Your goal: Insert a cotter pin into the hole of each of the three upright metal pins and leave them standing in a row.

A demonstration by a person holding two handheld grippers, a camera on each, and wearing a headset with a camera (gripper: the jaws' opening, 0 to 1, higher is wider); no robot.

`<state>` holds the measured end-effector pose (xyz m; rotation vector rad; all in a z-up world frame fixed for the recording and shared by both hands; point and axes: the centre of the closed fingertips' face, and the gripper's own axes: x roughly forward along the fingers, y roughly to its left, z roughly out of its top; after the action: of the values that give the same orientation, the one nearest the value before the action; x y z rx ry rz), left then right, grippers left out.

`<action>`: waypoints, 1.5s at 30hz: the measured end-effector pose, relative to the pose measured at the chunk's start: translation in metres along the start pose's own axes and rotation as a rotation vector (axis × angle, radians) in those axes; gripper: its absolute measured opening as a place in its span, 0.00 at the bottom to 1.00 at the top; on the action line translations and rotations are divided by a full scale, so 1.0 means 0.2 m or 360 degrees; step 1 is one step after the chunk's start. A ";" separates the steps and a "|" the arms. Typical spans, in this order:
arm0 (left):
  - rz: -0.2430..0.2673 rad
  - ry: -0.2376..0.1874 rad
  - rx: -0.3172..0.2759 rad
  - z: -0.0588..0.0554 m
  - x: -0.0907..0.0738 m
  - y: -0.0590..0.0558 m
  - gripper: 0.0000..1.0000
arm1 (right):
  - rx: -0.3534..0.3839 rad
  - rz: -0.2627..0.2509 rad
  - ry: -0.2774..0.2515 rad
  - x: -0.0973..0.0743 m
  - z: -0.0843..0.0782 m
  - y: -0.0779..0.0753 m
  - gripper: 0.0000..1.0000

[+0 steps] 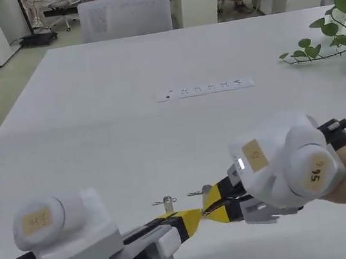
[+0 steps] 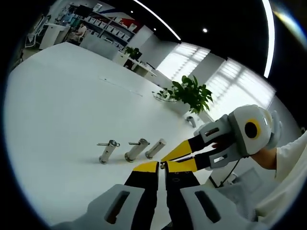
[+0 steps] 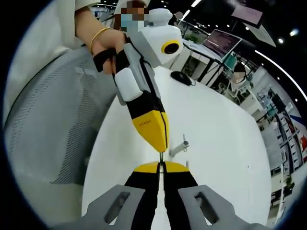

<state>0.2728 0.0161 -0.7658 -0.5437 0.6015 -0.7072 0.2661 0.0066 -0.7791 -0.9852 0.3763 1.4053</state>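
Observation:
Three small upright metal pins (image 2: 108,151) (image 2: 136,149) (image 2: 155,148) stand in a row on the white table. The first two carry a cotter pin through the top; the third looks bare. One pin with its cotter pin (image 1: 168,202) stands just beyond the jaws. My left gripper (image 1: 197,215) and right gripper (image 1: 206,213) meet tip to tip above the table's front. A thin cotter pin (image 3: 162,157) bridges the two tips. Both grippers (image 2: 162,166) (image 3: 161,166) have their jaws pressed together on it. Another upright pin (image 3: 178,149) stands just right of the tips.
A leafy plant (image 1: 335,27) lies at the table's far right. A flat white strip (image 1: 205,89) sits in the middle of the table (image 1: 94,128). A grey chair (image 1: 125,16) stands behind the far edge. The near edge is close under the grippers.

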 end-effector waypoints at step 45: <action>-0.0098 0.0172 0.0582 -0.07 -0.03 -0.05 0.00 | 0.0681 0.0267 -0.0219 -0.07 -0.02 0.07 0.20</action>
<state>0.2551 0.0112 -0.7675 -0.1863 0.5411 -0.8862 0.2508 -0.0069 -0.7757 -0.5145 0.6375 1.4541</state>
